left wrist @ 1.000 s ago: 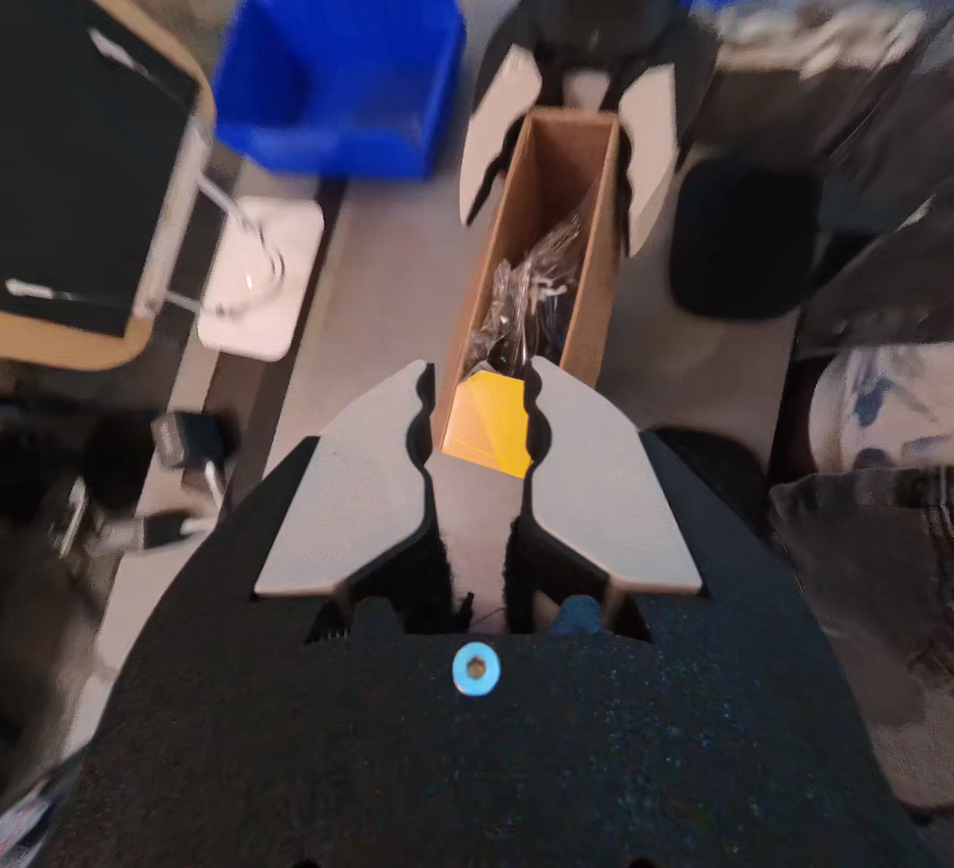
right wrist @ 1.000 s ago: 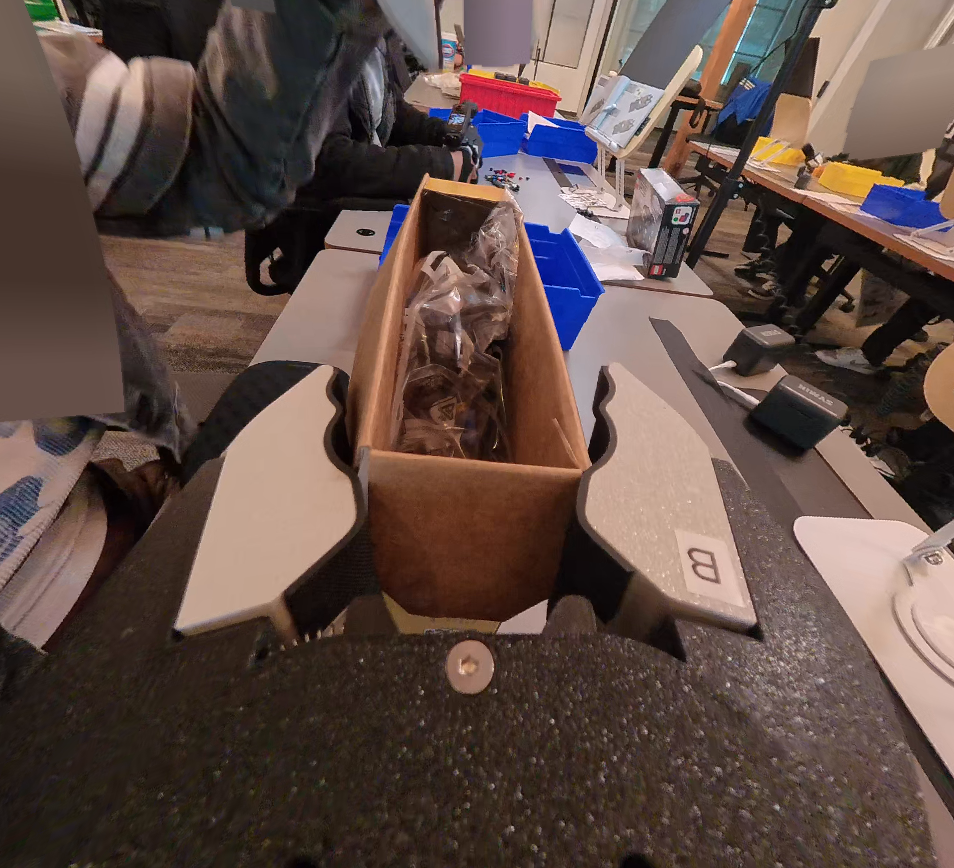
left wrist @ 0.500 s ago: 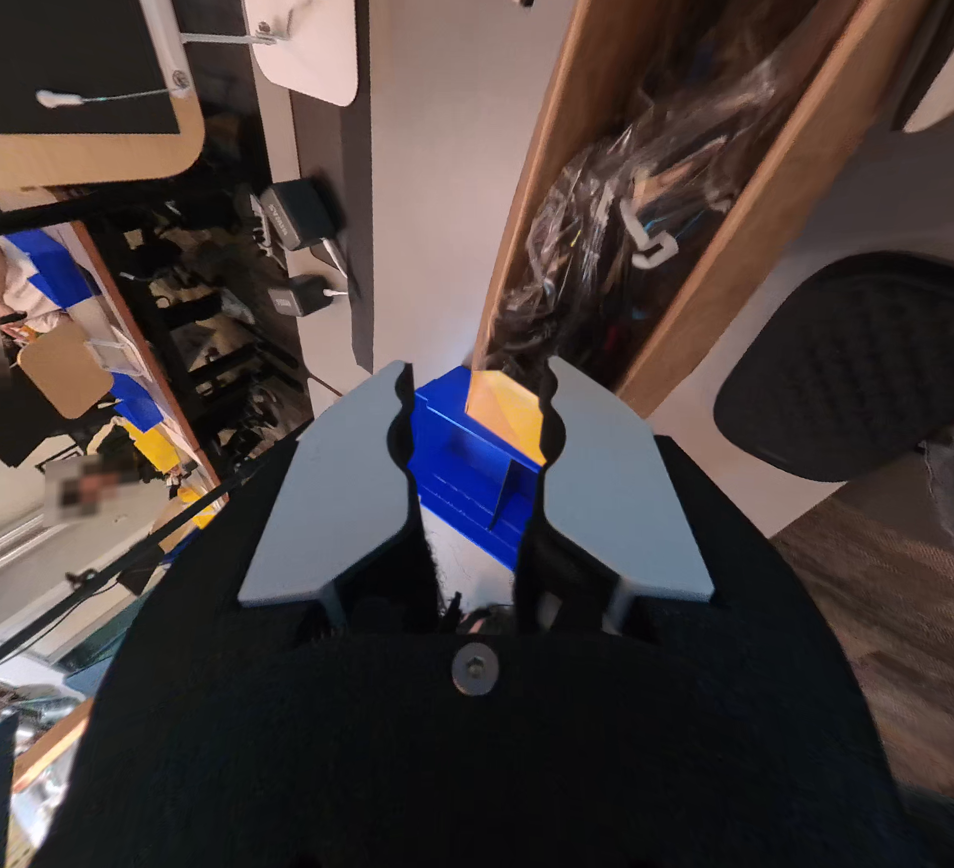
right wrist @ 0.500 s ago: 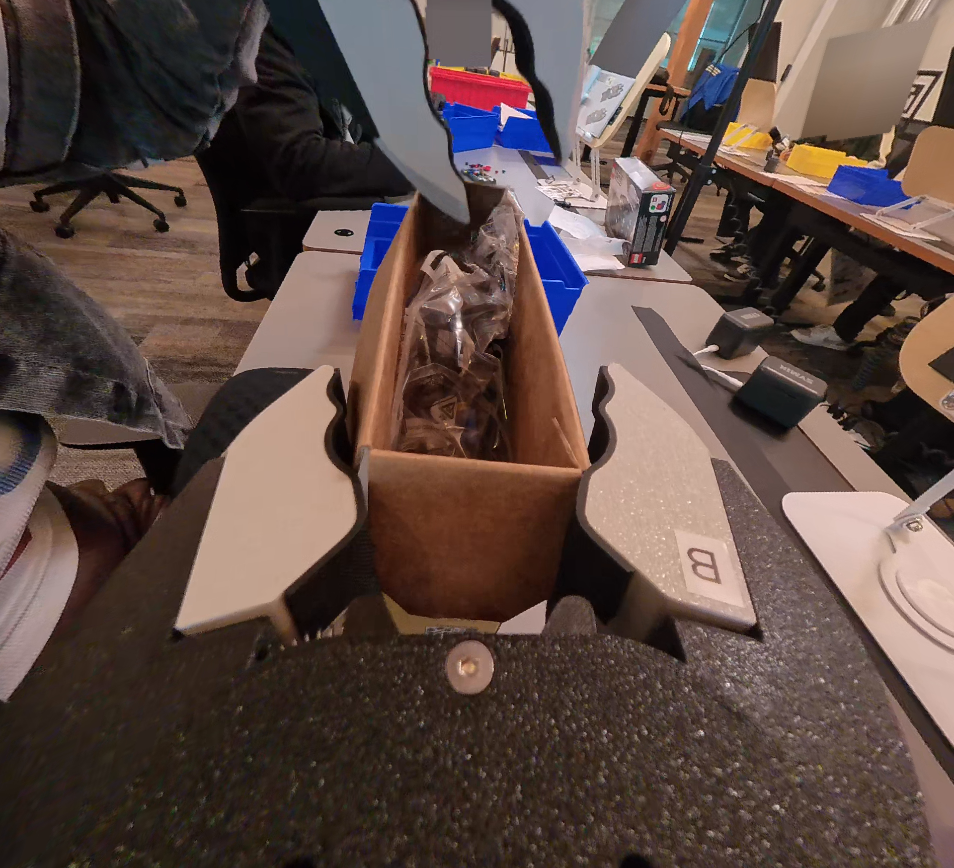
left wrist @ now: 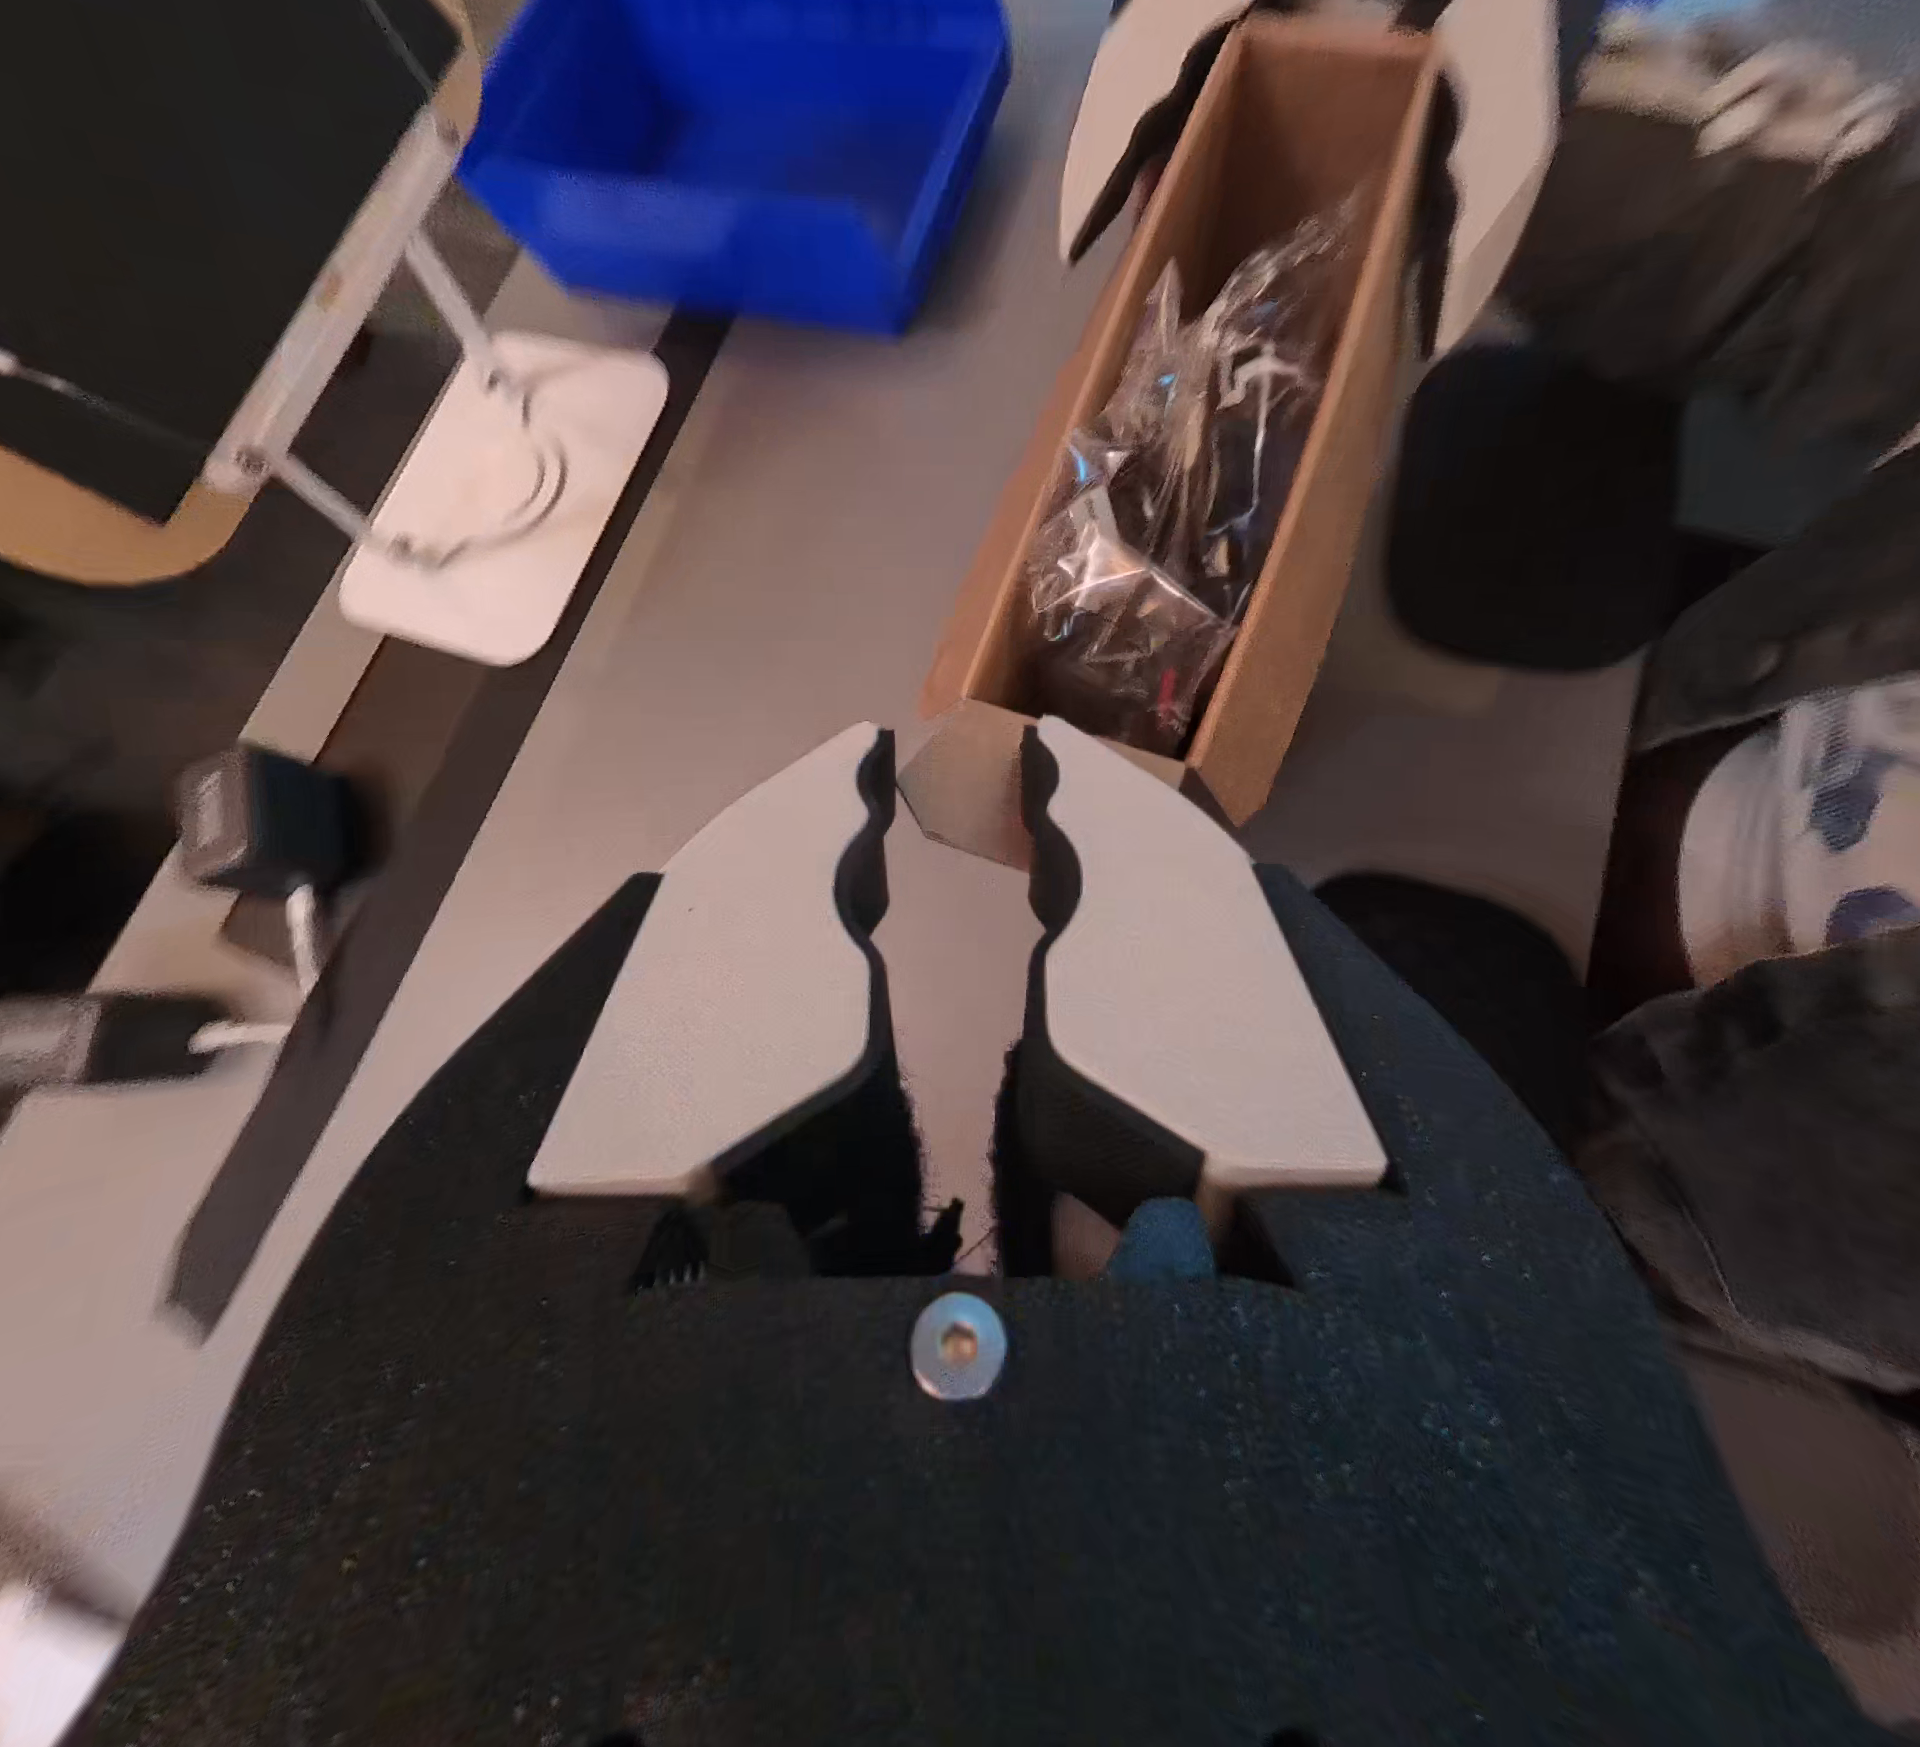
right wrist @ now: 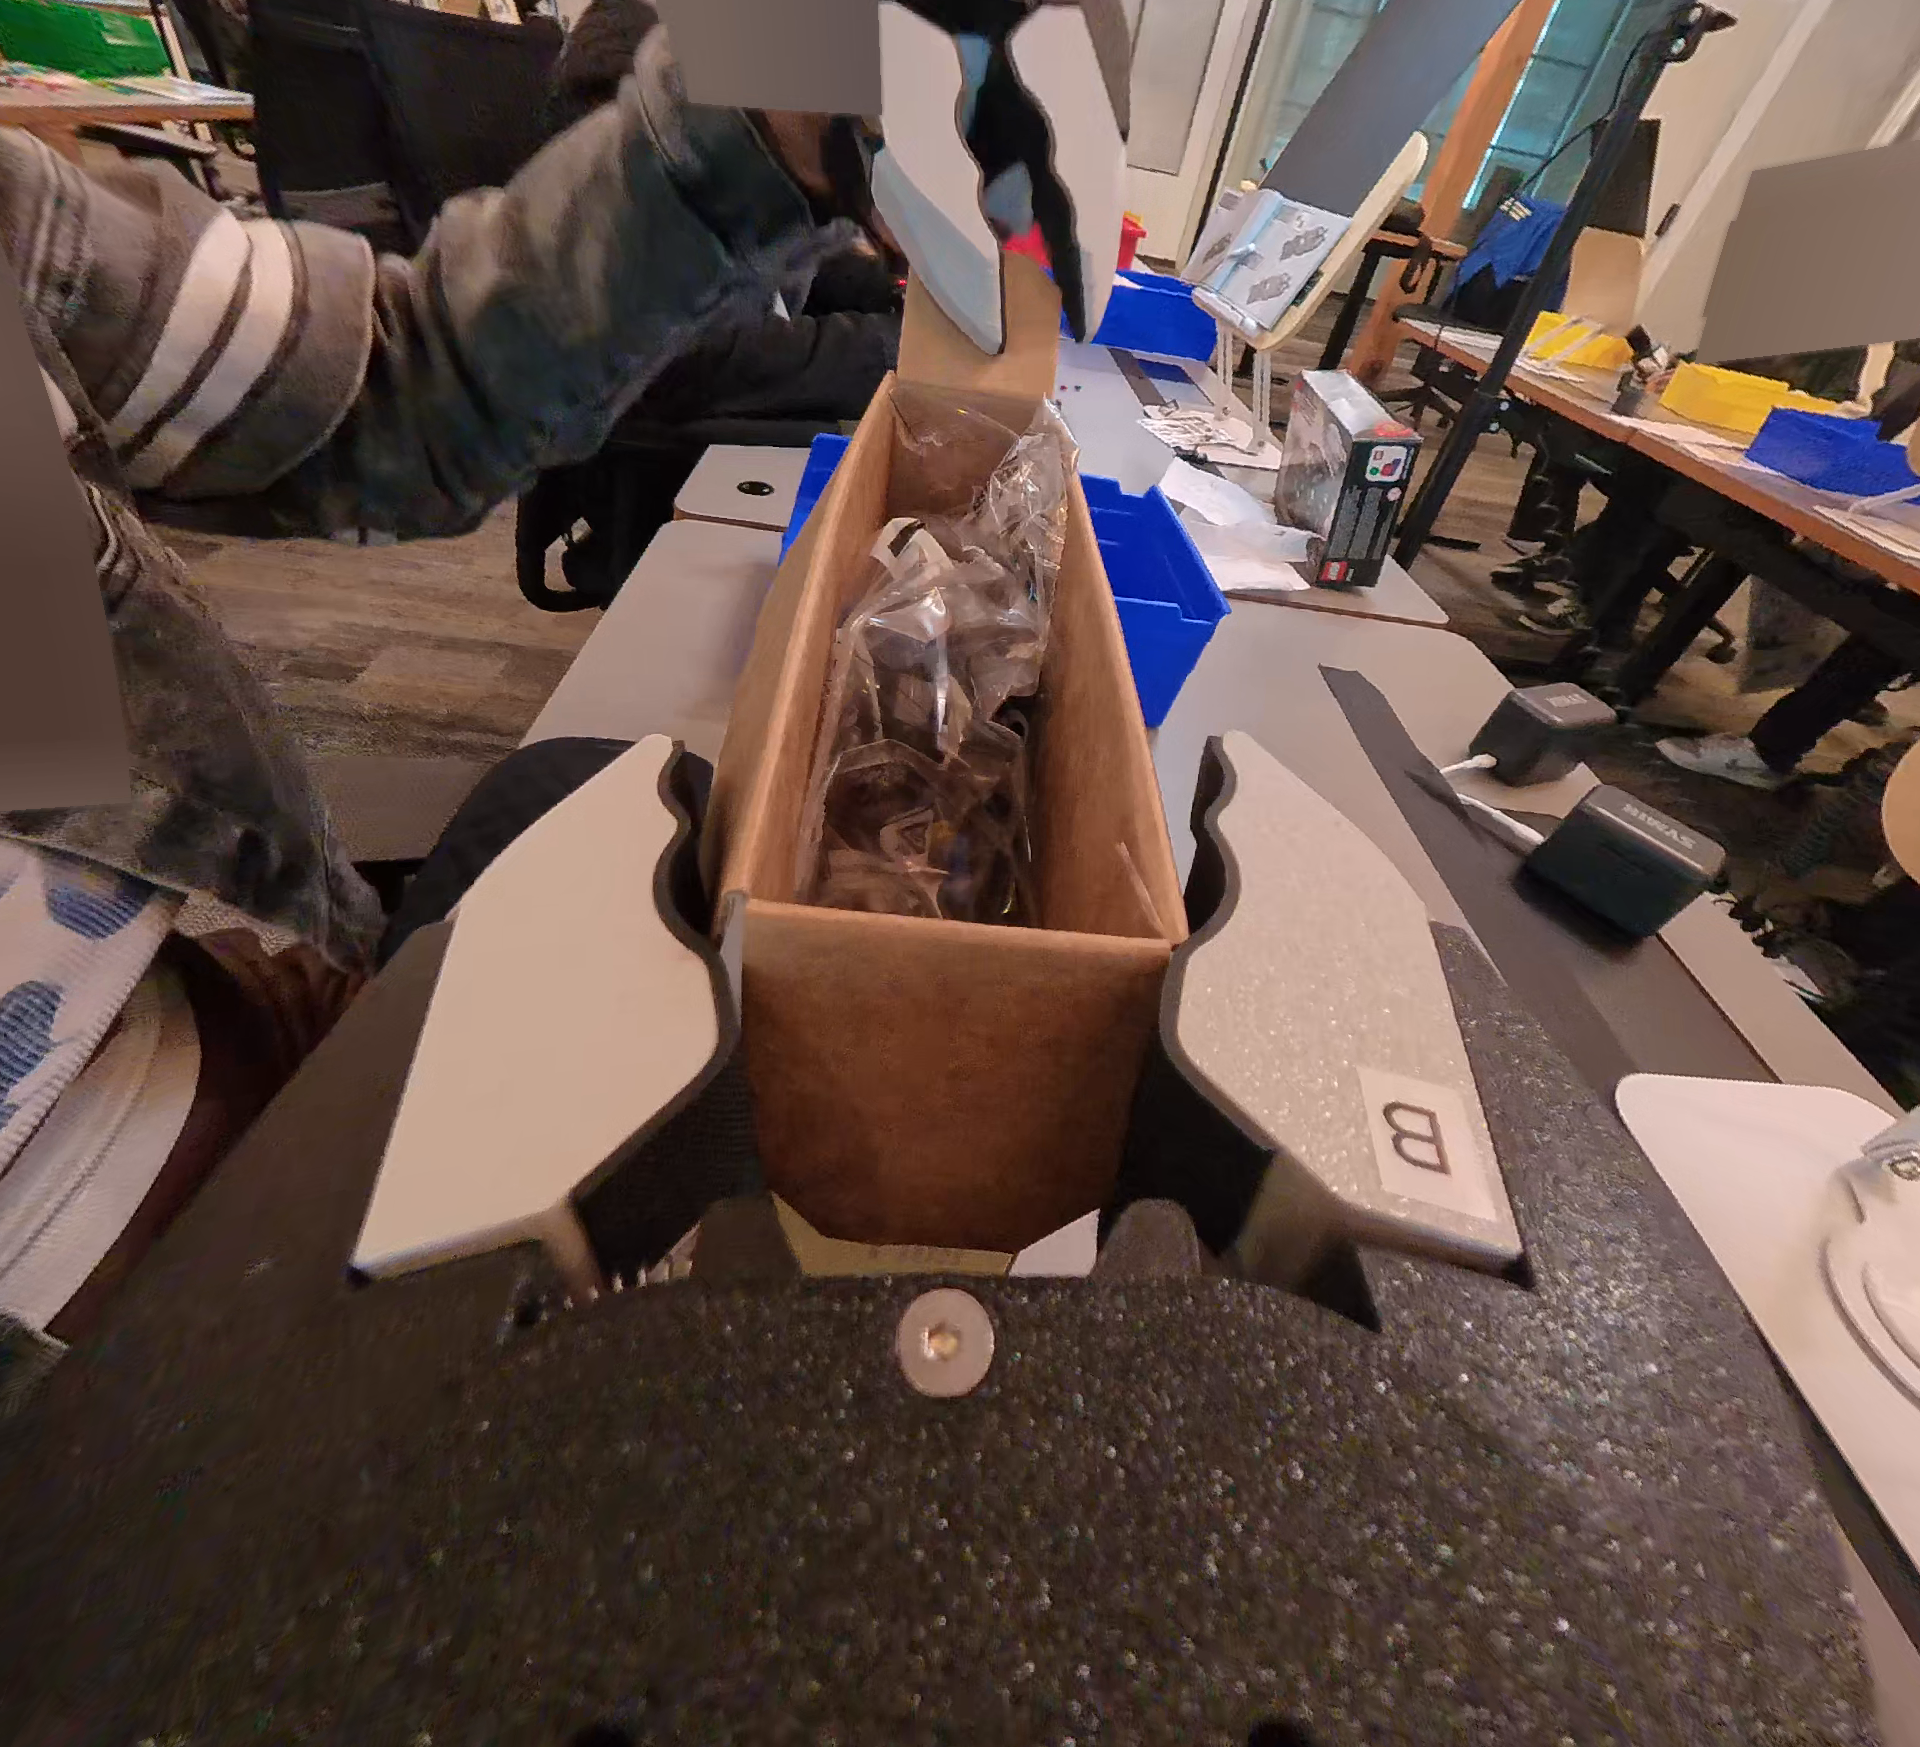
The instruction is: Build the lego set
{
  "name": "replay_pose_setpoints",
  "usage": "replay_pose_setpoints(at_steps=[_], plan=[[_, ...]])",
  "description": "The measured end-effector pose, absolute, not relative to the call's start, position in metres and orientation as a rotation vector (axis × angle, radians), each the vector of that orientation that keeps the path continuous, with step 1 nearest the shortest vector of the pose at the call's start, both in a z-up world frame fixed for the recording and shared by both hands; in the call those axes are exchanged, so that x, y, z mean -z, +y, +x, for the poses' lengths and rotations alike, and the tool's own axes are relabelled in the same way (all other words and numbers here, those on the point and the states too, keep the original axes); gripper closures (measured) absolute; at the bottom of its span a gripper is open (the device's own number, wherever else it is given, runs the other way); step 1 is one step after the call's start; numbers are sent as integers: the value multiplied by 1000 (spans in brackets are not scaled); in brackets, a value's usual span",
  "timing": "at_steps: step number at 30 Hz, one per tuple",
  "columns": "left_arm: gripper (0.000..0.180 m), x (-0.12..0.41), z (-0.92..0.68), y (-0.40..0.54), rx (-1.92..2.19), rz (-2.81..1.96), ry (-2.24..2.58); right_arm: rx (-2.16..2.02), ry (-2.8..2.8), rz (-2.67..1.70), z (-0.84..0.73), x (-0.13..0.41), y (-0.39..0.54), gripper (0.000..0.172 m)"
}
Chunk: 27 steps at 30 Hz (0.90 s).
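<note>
The left wrist view is motion-blurred. The right gripper point(right wrist: 951, 876) clamps the near end of the cardboard box point(right wrist: 951, 1074), a pad pressed on each side wall. The long, open-topped box lies on the grey table point(right wrist: 634, 658), holding clear plastic bags point(right wrist: 935, 710). At its far end the left gripper point(left wrist: 958, 798) pinches the upright end flap point(right wrist: 971, 336).

A blue bin point(left wrist: 748, 128) sits on the grey worktop point(left wrist: 727, 575) beside a white stand base point(left wrist: 499, 502); two dark power adapters point(right wrist: 1621, 856) lie near a black strip point(right wrist: 1455, 824); a dark printed box point(right wrist: 1351, 482) stands farther off.
</note>
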<state>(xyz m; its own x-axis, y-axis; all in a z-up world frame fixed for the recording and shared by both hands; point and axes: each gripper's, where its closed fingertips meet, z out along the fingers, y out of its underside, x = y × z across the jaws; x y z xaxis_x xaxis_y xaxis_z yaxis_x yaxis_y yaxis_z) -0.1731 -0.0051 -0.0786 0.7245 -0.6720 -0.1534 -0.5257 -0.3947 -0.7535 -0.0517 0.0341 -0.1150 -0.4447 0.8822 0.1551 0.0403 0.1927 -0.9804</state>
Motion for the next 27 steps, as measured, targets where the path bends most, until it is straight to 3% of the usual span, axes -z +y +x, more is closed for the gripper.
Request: replay_pose_setpoints(at_steps=[1,27], plan=[[158,79,-174,-6,284,-2026,879,-1352,-1684,-878,-52,115,34,80],[163,103,-171,-15,1045,-914,25,-1486,-1679,-753,-54,109,36,81]])
